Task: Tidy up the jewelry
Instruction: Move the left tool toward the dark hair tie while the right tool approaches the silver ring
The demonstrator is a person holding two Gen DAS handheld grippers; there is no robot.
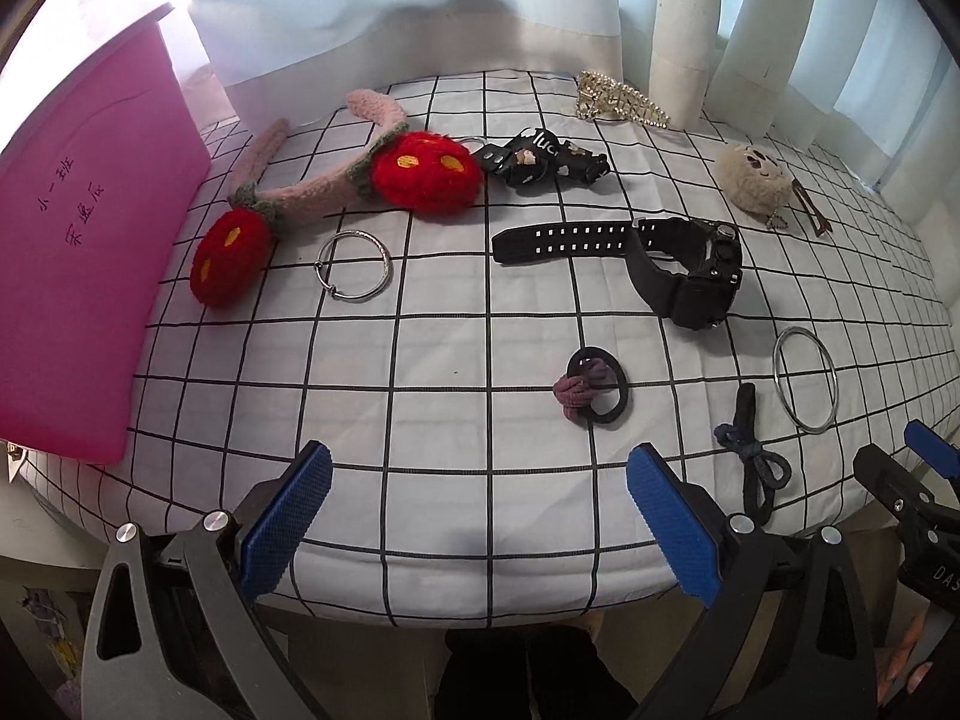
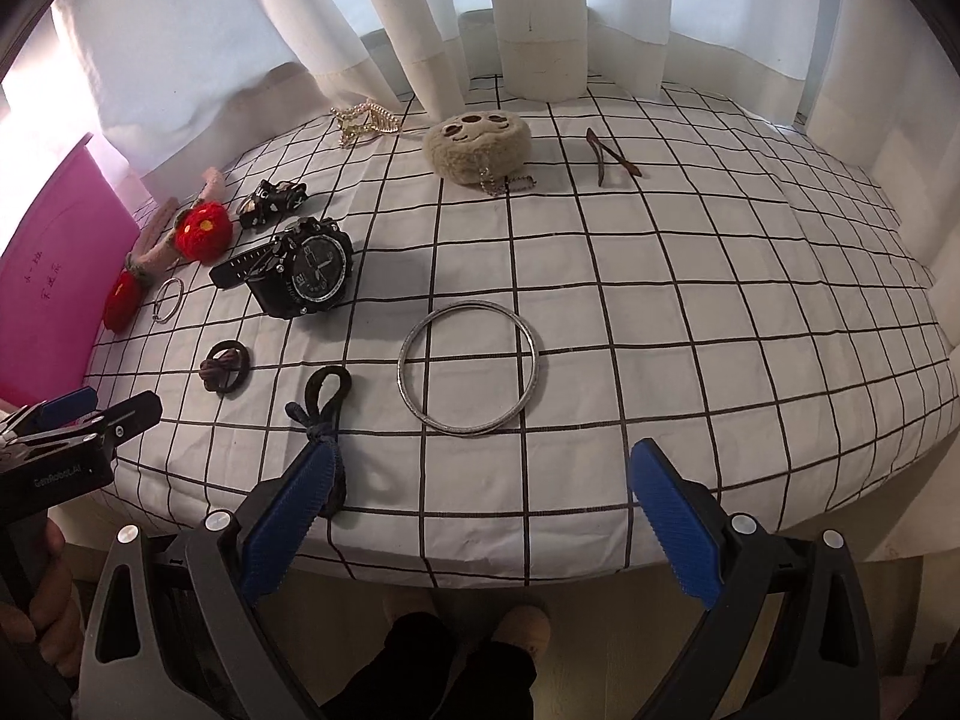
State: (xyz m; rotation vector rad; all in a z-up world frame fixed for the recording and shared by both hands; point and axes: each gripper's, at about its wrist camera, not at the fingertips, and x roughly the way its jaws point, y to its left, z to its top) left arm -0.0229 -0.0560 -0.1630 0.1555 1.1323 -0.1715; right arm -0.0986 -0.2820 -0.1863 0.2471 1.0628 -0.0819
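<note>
A table under a white cloth with a black grid [image 1: 420, 420] is filling both views, and white curtains [image 2: 528, 18] are hanging along its far edge. A pink box [image 1: 90, 276] is standing at the table's nine o'clock side, with handwriting on its face.

Just beside the box, toward ten o'clock, a pink knitted headband with two red strawberries [image 1: 420, 171] is lying flat. A black watch [image 1: 684, 267] is lying near the middle, its strap stretching out toward nine o'clock. A beige plush pouch [image 2: 477, 141] is sitting at twelve o'clock in the right wrist view, with a ball chain trailing from it. A big metal bangle [image 2: 468, 367] is lying flat at the centre of that view, well apart from the watch. A black patterned strap [image 1: 543, 159] is lying bunched just beyond the watch, and a gold hair claw [image 1: 618, 99] is resting at the far edge by the curtains.

A smaller silver bangle [image 1: 354, 266] is lying near the lower strawberry. A black hair ring with a mauve hair tie through it [image 1: 594, 387] is lying at six o'clock of the watch. A dark knotted hair tie [image 2: 321, 414] is reaching the near edge. A brown hair clip [image 2: 612, 156] is lying at one o'clock.

The left gripper [image 1: 477, 516] is hovering at the near edge with fingers spread wide, gripping nothing. The right gripper [image 2: 480, 516] is likewise spread wide and gripping nothing, its left finger [image 2: 294, 510] covering the end of the knotted hair tie.
</note>
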